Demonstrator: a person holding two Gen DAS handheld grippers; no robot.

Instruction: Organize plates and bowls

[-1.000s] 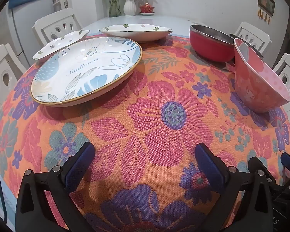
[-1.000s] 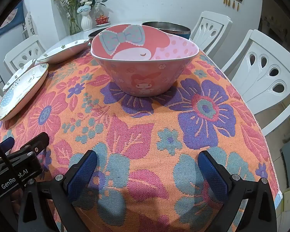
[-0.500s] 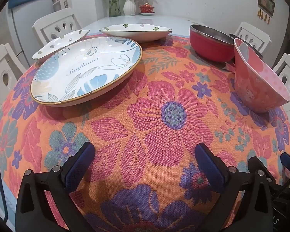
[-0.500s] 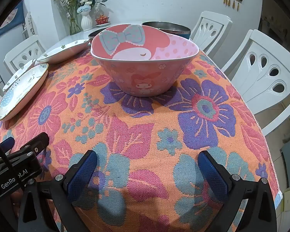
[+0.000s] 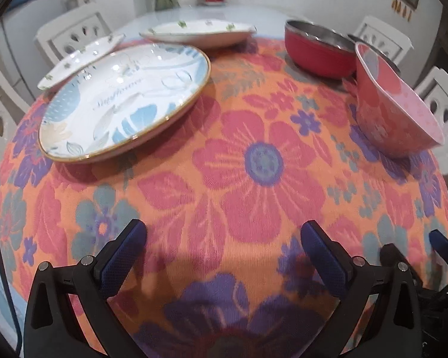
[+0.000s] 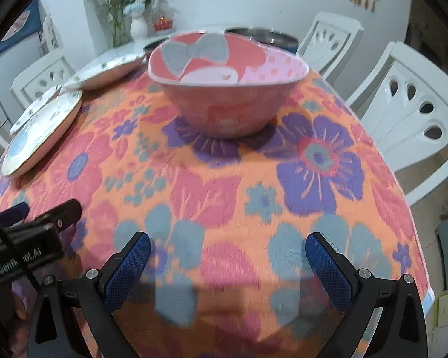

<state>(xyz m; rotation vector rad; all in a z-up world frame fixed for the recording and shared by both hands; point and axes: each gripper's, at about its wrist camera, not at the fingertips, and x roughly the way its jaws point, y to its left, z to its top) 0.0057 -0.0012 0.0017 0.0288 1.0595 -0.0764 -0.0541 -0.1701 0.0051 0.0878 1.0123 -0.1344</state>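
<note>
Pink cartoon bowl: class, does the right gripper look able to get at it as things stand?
Probably yes. The right gripper is open and empty, facing the pink cartoon bowl, with only bare floral tablecloth between them; nothing blocks its near rim.

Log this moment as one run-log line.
left gripper: open, empty | right gripper: open, empty, facing pink bowl | large plate: untouched on tablecloth | stage: nothing grasped

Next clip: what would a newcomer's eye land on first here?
First the loud orange floral tablecloth that fills both views. Then the pink cartoon bowl, upright straight ahead of the open right tool, and the big blue-leaf plate ahead-left of the open left tool. Behind sit a red bowl and two white plates.
</note>
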